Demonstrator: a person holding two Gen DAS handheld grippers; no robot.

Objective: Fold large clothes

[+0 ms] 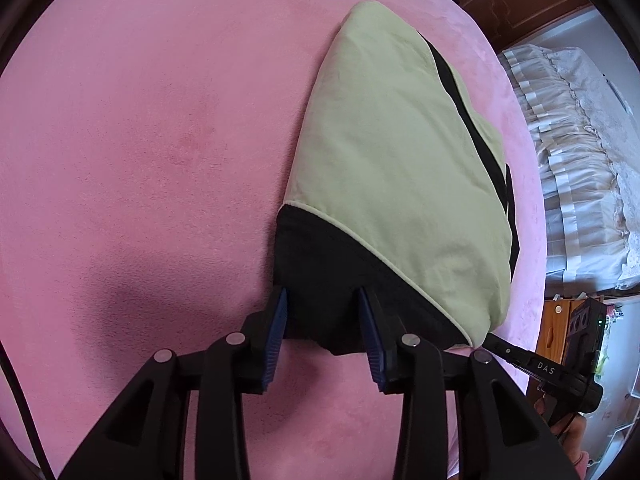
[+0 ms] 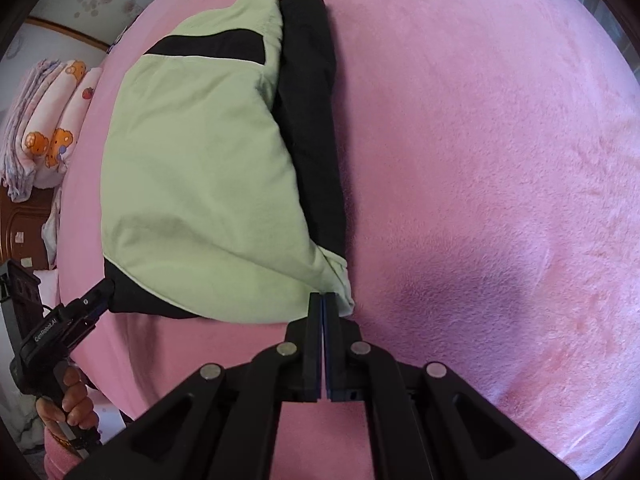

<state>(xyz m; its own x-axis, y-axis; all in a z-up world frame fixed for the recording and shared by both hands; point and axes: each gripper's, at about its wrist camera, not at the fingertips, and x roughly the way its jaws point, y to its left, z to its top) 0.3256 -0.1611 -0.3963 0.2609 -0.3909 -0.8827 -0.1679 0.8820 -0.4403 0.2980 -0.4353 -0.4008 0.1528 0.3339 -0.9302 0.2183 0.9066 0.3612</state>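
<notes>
Two grippers meet one folded garment (image 1: 396, 152) on a pink plush blanket (image 1: 140, 140) spread over the bed. In the left wrist view the left gripper (image 1: 323, 322) has its jaws apart, the blue-padded fingers (image 1: 280, 320) standing on either side of the garment's black near corner, close against the cloth but not closed on it. From there the pale green panel, edged in light piping, runs away across the blanket with a black band along its right side. Farther right the right gripper (image 1: 496, 342) reaches in at the green near corner. In the right wrist view its jaws are pressed together, their tips at the green corner, though I cannot tell whether cloth is pinched between them. To the far left there, a stack of patterned bedding (image 2: 48, 120) lies beyond the blanket.
</notes>
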